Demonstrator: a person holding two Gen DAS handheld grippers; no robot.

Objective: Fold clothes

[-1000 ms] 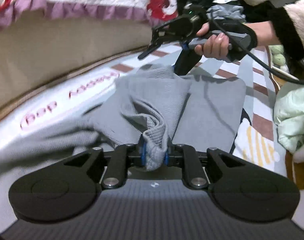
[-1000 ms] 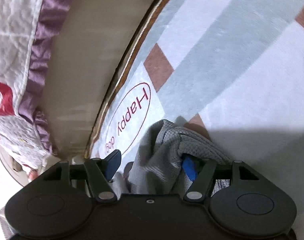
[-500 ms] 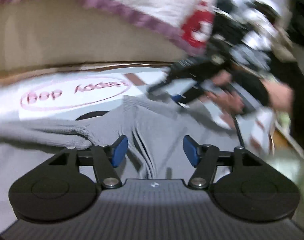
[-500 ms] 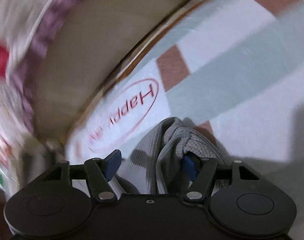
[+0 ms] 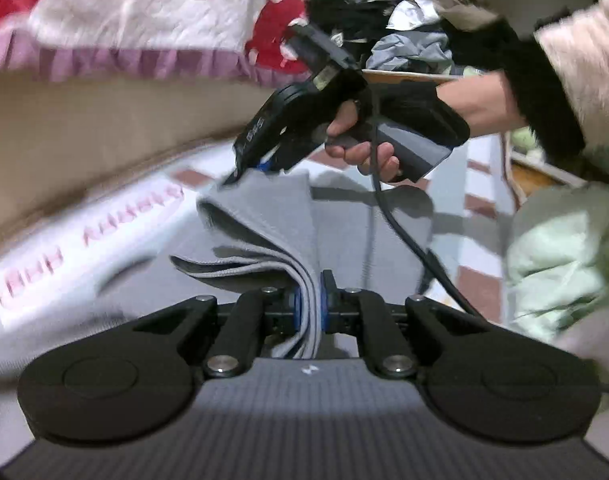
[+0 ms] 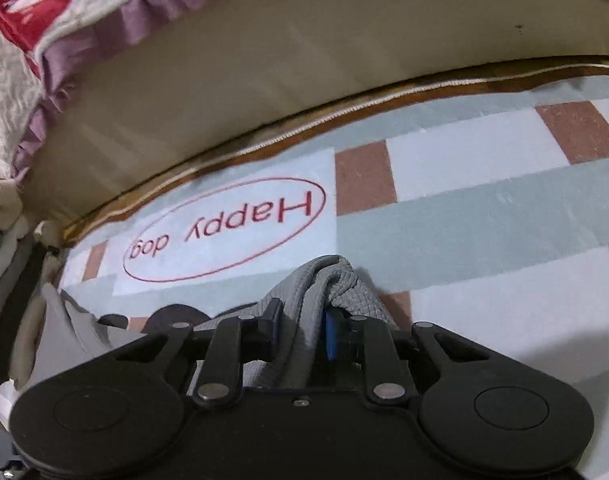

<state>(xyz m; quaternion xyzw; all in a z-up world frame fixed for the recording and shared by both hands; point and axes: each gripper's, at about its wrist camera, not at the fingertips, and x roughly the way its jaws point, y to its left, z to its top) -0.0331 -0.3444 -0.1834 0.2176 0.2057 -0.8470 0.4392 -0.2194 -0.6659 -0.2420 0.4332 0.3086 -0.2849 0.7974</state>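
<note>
A grey knit garment (image 5: 288, 216) lies on a checked blanket, with one folded edge lifted between both grippers. My left gripper (image 5: 309, 308) is shut on several layers of that edge, close to the camera. Farther off in the left wrist view, a hand (image 5: 360, 148) holds my right gripper (image 5: 240, 172), whose tip pinches the far corner of the same edge. The right wrist view shows the right gripper (image 6: 304, 332) shut on a bunched fold of the grey garment (image 6: 324, 280), just above the blanket. The garment's lower part is hidden by the gripper bodies.
The blanket (image 6: 464, 208) carries a "Happy dog" print (image 6: 224, 228). A beige cushion edge (image 6: 304, 60) and a quilt with a purple frill (image 5: 124, 60) border it. A pale green garment (image 5: 560, 248) lies to the right, a clothes pile (image 5: 404, 8) behind. The right gripper's cable (image 5: 404, 232) crosses the garment.
My left gripper let go of the garment, stood open half a second ago, and is now shut on a folded edge. My right gripper has shut on its bunch and swung round.
</note>
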